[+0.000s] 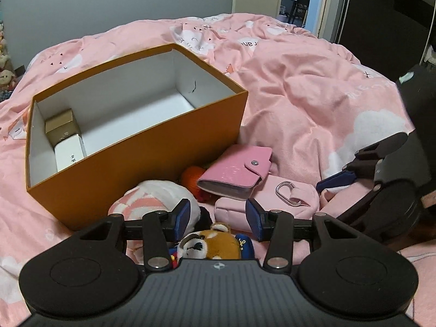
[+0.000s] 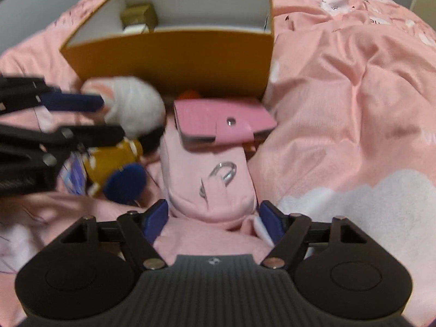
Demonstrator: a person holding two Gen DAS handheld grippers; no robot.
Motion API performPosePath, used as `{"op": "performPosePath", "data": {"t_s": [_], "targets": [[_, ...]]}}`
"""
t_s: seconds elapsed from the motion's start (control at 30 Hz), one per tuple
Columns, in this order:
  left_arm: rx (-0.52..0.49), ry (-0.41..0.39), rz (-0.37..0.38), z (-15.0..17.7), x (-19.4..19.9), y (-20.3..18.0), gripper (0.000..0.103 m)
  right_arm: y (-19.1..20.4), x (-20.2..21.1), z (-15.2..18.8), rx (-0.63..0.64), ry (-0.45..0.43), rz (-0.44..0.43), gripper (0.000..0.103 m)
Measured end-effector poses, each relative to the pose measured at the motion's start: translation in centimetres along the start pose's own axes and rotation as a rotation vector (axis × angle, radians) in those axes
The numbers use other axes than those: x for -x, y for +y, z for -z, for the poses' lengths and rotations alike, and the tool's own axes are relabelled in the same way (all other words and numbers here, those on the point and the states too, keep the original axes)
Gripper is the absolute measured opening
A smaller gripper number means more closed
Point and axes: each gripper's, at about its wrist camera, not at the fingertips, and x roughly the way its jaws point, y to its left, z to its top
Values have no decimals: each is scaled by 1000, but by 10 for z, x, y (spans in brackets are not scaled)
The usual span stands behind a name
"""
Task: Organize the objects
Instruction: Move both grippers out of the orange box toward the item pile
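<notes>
Early stage: orange box [image 1: 152,147] holds two small cartons [image 1: 64,136]; at its 5 o'clock pink wallet [image 1: 237,170], pouch [image 2: 209,188], plush bear [image 1: 212,242] remain on bed [image 1: 313,95]; left gripper [image 1: 216,218] part-open, empty; right gripper [image 2: 215,218] wide, straddling pouch unpressed.

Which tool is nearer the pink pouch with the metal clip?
Right. The right tool is open with the pink pouch just ahead between its fingers; the left tool hovers over the bear plush beside it.

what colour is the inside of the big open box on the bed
White inside the box, orange outside; the left wrist view shows it best.
</notes>
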Motion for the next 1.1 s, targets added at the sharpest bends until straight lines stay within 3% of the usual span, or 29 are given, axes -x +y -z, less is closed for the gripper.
{"op": "performPosePath", "data": {"t_s": [0.17,0.4,0.53,0.73,0.77,0.83,0.87,1.1], "targets": [[39,-8,-21,0,5,6,53,0,-2,1,10,-3,-1,67],[46,-27,-26,-2,9,10,53,5,27,-5,34,-92,-7,56],[42,-48,-4,-2,15,13,53,7,54,-16,34,-161,-52,52],[20,-94,33,-5,34,19,54,4,69,-40,-7,-192,-151,47],[32,-88,37,-5,33,21,54,4,68,-44,-9,-197,-153,40],[71,-58,37,-5,28,27,54,3,59,-54,-35,-193,-143,1],[85,-38,40,-6,25,28,53,0,52,-59,-66,-191,-141,7],[100,-35,79,-2,18,31,53,-11,22,-61,-152,-209,-95,10]]}}
